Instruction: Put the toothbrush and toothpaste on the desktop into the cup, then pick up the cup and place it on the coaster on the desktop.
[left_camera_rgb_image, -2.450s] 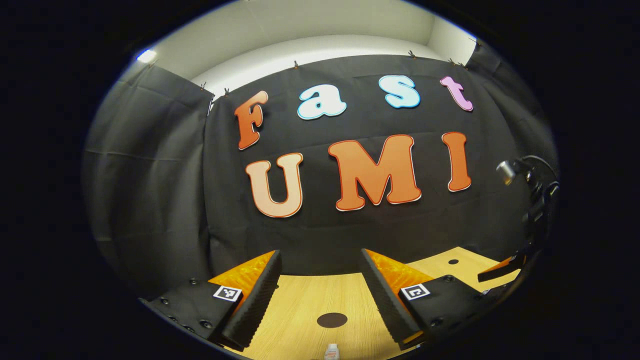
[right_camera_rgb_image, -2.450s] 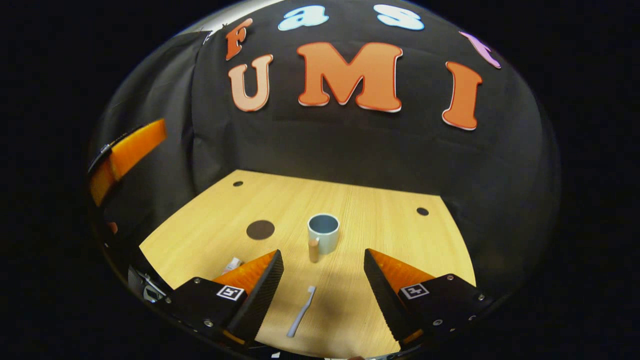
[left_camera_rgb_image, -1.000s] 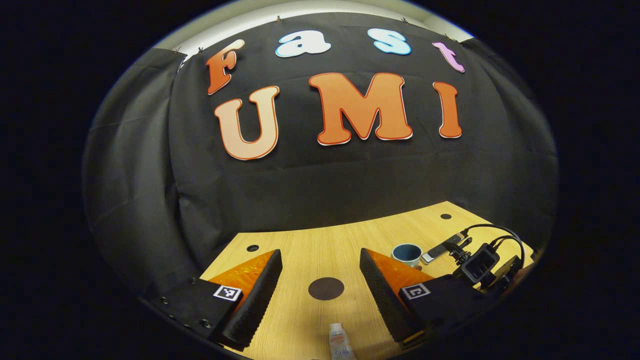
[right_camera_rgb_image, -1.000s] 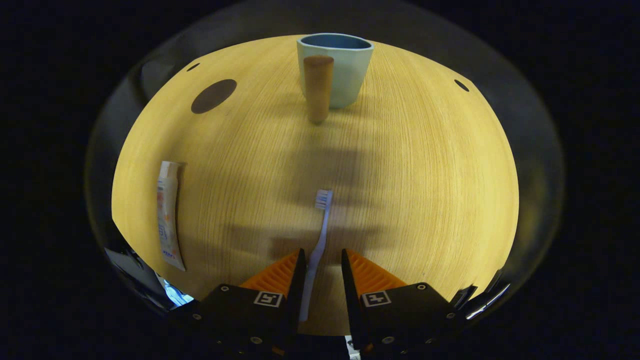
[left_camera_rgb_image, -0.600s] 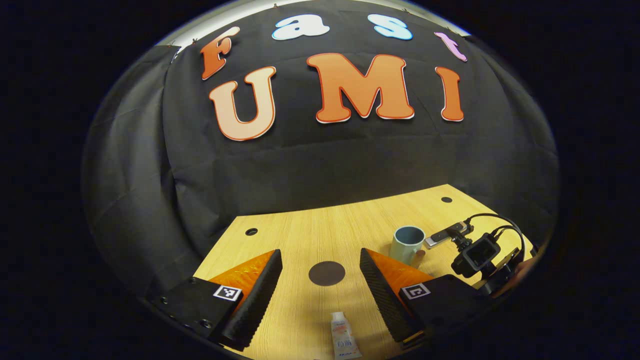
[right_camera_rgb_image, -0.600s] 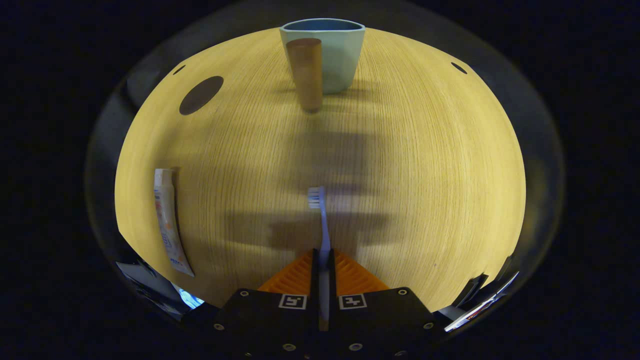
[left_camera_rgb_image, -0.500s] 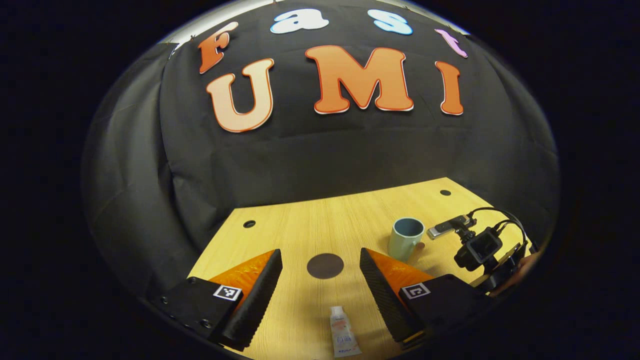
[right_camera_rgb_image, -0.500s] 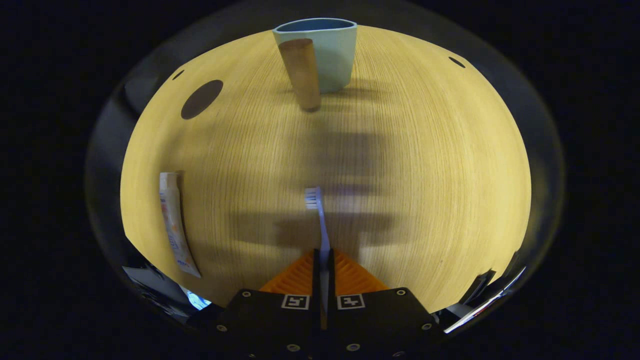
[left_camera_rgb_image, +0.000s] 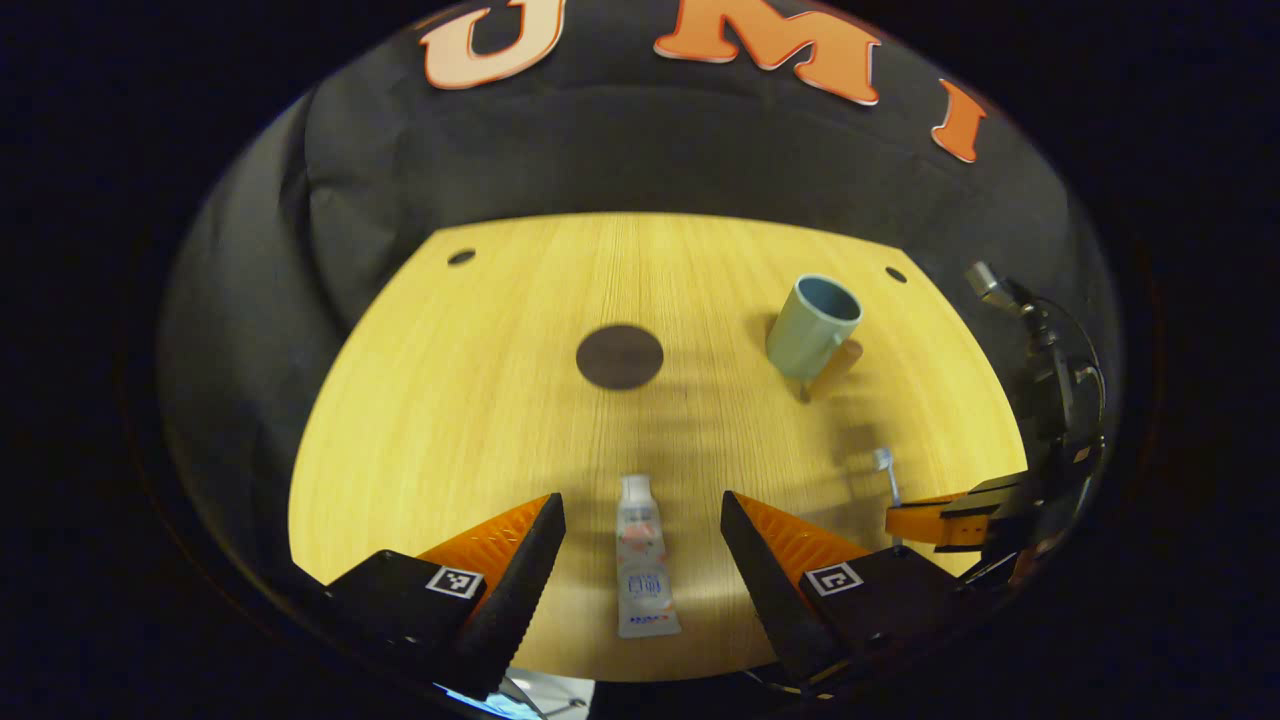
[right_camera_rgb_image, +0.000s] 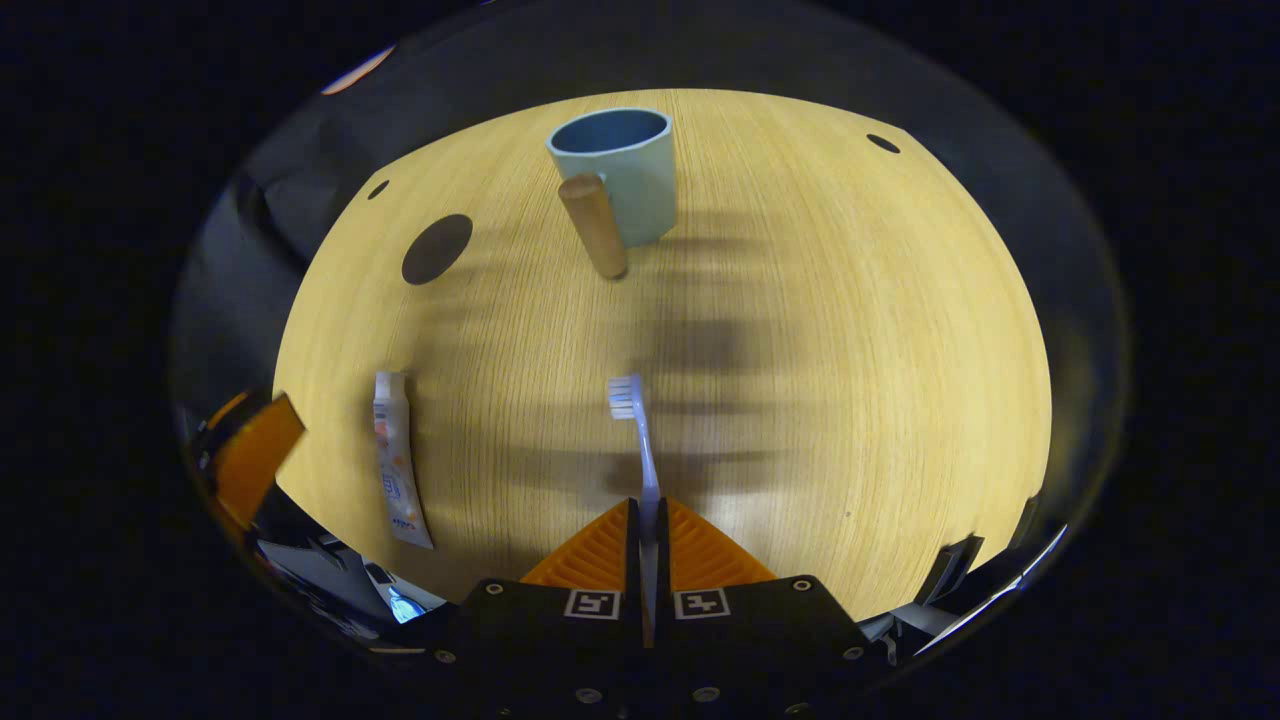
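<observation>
Right hand-held gripper pinching slim white-and-blue plastic toothbrush, long axis toward 12. Pale teal cup with wooden handle on counter at 12. Left hand-held gripper spread, straddling white toothpaste tube.

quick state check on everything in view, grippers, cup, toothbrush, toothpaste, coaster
left gripper: open, fingers either side of the toothpaste, not gripping it
right gripper: shut on the toothbrush
white-and-blue toothbrush: held by its handle, bristle end forward
white toothpaste tube: lying flat on the desktop
pale blue cup with wooden handle: upright, nothing inside, off the coaster
dark round coaster: bare
</observation>
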